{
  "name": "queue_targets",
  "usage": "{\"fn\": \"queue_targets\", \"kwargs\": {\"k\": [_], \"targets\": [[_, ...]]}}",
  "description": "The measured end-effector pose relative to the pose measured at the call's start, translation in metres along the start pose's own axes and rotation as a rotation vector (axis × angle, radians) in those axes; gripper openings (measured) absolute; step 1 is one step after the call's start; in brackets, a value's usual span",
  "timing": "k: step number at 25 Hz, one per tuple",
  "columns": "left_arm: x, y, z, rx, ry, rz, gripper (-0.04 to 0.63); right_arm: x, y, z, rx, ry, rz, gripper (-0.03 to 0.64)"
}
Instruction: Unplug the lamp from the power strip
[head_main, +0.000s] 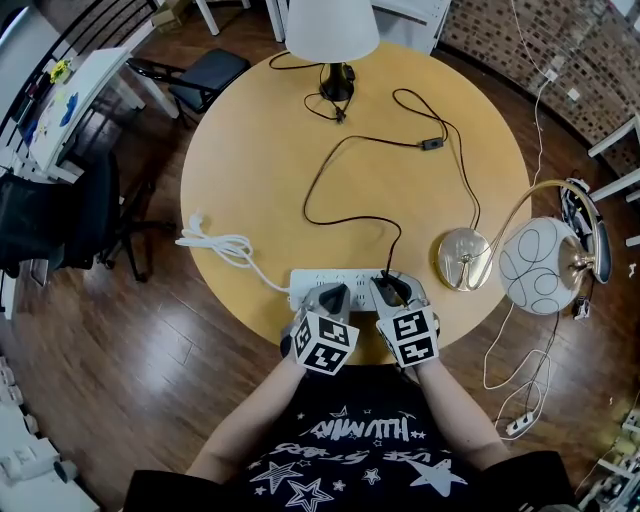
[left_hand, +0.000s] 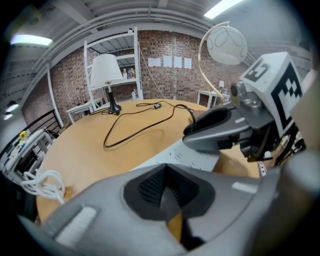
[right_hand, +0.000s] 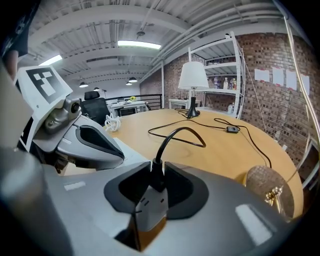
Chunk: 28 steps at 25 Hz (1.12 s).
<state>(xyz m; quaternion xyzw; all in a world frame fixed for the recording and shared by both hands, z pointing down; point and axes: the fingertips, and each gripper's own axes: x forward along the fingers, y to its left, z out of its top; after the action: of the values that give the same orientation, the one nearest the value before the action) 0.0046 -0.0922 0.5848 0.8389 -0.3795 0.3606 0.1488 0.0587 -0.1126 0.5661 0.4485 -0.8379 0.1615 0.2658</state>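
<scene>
A white power strip (head_main: 335, 283) lies near the front edge of the round wooden table (head_main: 250, 150). From it a black cord (head_main: 330, 170) runs back to the white-shaded lamp (head_main: 332, 30) at the far side. My right gripper (right_hand: 157, 182) is shut on the black plug (right_hand: 158, 172), which stands in the power strip (right_hand: 150, 212). My left gripper (left_hand: 167, 189) is shut, its tips down on the strip (left_hand: 195, 160) just left of the right gripper (head_main: 395, 290). Nothing shows between the left jaws.
The strip's white cable (head_main: 225, 245) is coiled at the table's left edge. A gold lamp base (head_main: 464, 258) sits at the right edge, its globe shade (head_main: 540, 265) hanging off the table. The cord's inline switch (head_main: 431, 144) lies mid-table. A dark chair (head_main: 205, 75) stands behind.
</scene>
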Motion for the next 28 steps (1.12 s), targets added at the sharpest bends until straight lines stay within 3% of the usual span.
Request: {"fn": "queue_targets", "kwargs": {"k": [8, 28], "targets": [[0.0001, 0.0010, -0.0006, -0.036, 0.016, -0.013, 0.005, -0.0027, 0.0009, 0.0013, -0.007, -0.051, -0.037, 0.087], [0.0018, -0.0014, -0.0003, -0.001, 0.064, 0.001, 0.005, -0.0088, 0.0043, 0.0008, -0.096, -0.132, -0.064, 0.086]]}}
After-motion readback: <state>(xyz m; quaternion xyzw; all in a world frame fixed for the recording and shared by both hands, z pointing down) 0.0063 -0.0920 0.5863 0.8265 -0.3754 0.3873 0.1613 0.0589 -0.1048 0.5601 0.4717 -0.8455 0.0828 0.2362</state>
